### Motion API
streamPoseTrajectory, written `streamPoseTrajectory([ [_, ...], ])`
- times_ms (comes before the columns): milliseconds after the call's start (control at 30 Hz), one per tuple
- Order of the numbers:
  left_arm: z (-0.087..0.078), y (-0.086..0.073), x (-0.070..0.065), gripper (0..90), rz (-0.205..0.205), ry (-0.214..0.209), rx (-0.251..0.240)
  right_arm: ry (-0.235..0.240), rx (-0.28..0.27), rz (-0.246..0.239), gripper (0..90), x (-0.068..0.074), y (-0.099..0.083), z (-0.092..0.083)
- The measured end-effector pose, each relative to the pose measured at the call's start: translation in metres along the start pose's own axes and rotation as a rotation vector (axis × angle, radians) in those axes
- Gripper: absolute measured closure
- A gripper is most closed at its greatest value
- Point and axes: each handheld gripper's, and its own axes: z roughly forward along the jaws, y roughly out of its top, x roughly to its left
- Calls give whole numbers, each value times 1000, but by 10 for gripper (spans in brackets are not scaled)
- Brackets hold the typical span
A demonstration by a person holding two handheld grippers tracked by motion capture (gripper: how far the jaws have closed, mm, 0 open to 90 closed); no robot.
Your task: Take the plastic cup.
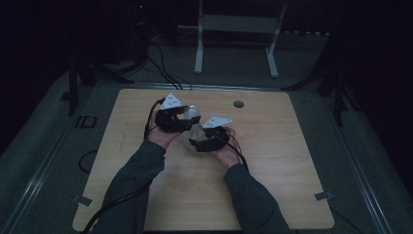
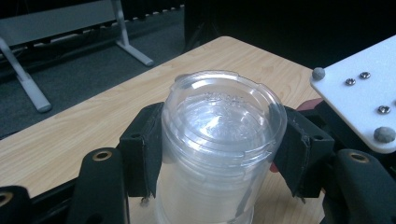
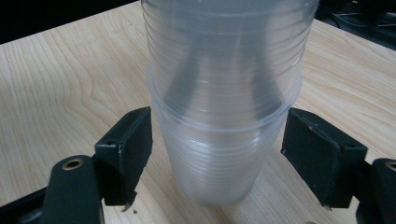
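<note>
Overhead, the high view is showing both sleeved forearms coming in from the bottom edge and meeting near the middle of the light wooden surface (image 1: 272,161), with the left tongs (image 1: 187,117) and right tongs (image 1: 198,141) crowding a clear stack of plastic cups (image 1: 194,122) between them; the stack is standing on the surface, though dim light is hiding how it is being gripped from up there. Next, the left gripper view is looking down along its two black jaws, which are pressing against the upper cup of the stack of plastic cups (image 2: 219,140) just under its rim, one pad on either side, so the left tongs (image 2: 219,149) are clenched on it; the white plate (image 2: 362,98) of the other gripper is sitting at the right edge. Then, the right gripper view is showing the lower part of the stack of plastic cups (image 3: 224,116) standing between its jaws, with a visible gap on each side, so the right tongs (image 3: 217,149) are released around it, not touching.
</note>
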Motion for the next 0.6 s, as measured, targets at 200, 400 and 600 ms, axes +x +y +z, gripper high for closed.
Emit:
streamPoseTrajectory([
  [200, -1, 1, 1, 393, -11, -4, -5, -7, -8, 3, 244, 0, 1, 0],
  [400, -2, 3, 2, 393, -20, 0, -9, -4, -30, -2, 244, 1, 4, -3],
  [600, -5, 7, 1, 395, -17, 2, -24, -12, -26, -3, 261, 1, 4, -2],
])
